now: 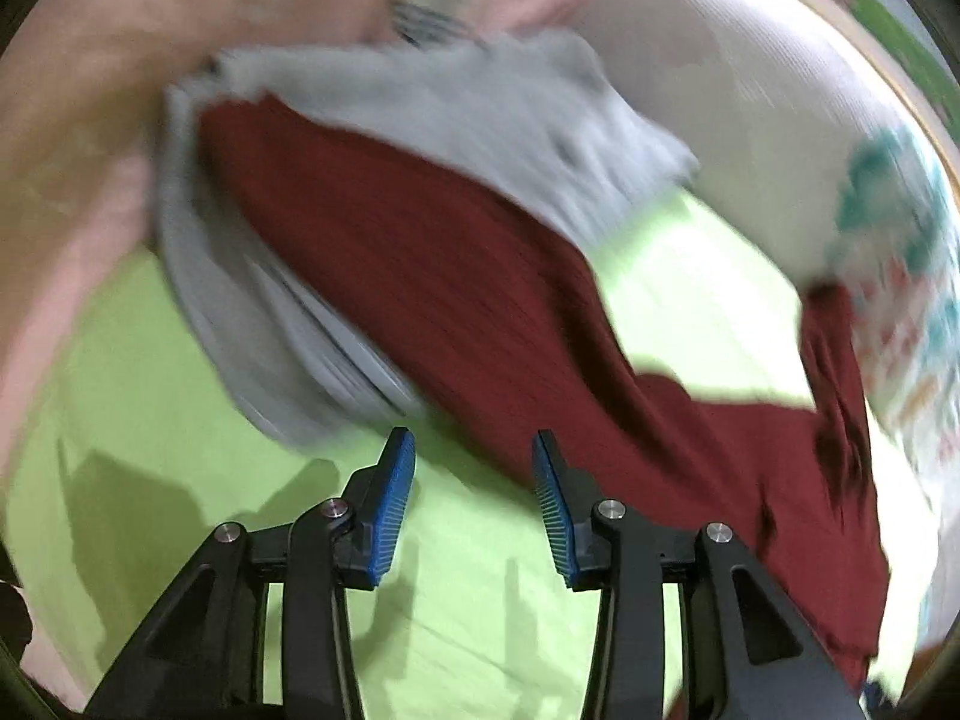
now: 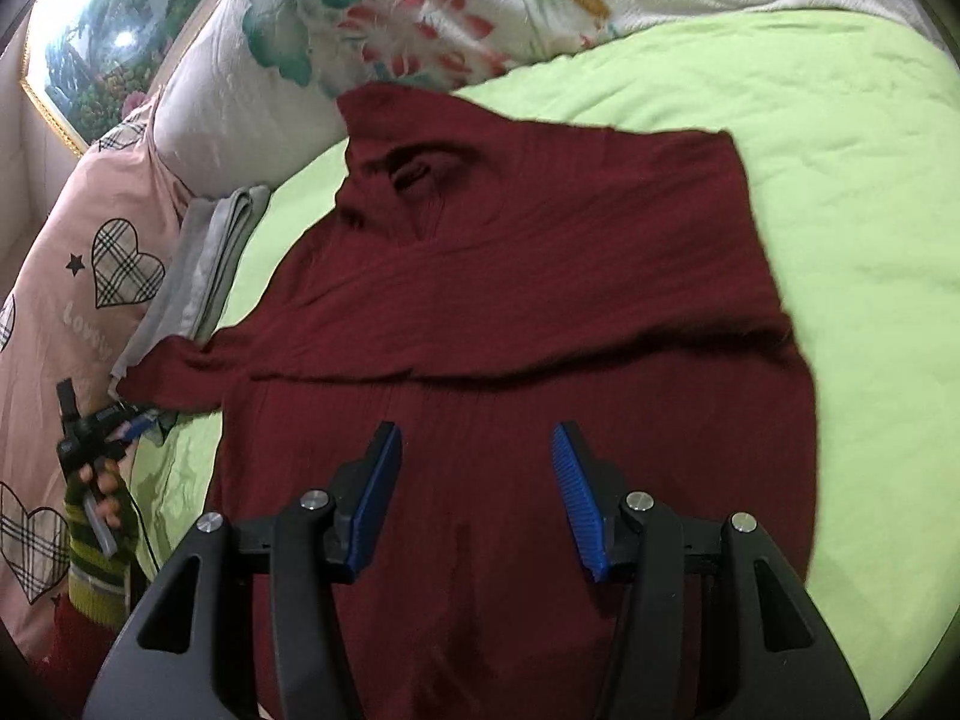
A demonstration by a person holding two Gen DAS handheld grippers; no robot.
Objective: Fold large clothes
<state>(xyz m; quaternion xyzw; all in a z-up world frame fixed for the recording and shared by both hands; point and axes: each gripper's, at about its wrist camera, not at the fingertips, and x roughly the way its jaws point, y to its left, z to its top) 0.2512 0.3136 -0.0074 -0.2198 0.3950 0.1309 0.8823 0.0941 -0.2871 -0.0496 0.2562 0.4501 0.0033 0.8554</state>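
A dark red ribbed sweater (image 2: pixel 516 276) lies spread on a lime green bed sheet (image 2: pixel 852 192), collar toward the pillows, one sleeve folded across its body. My right gripper (image 2: pixel 474 438) is open and empty, hovering over the sweater's lower body. In the blurred left wrist view the sweater's sleeve (image 1: pixel 456 252) stretches across a folded grey garment (image 1: pixel 480 114). My left gripper (image 1: pixel 474 444) is open and empty above the sheet (image 1: pixel 480 600), just short of the sleeve. The left gripper also shows small at the sleeve end in the right wrist view (image 2: pixel 114 420).
A floral pillow (image 2: pixel 384 24) and a pink heart-print quilt (image 2: pixel 72 276) lie along the bed's head and left side. The folded grey clothes (image 2: pixel 204 264) sit beside the quilt. A framed landscape picture (image 2: pixel 102 42) hangs on the wall.
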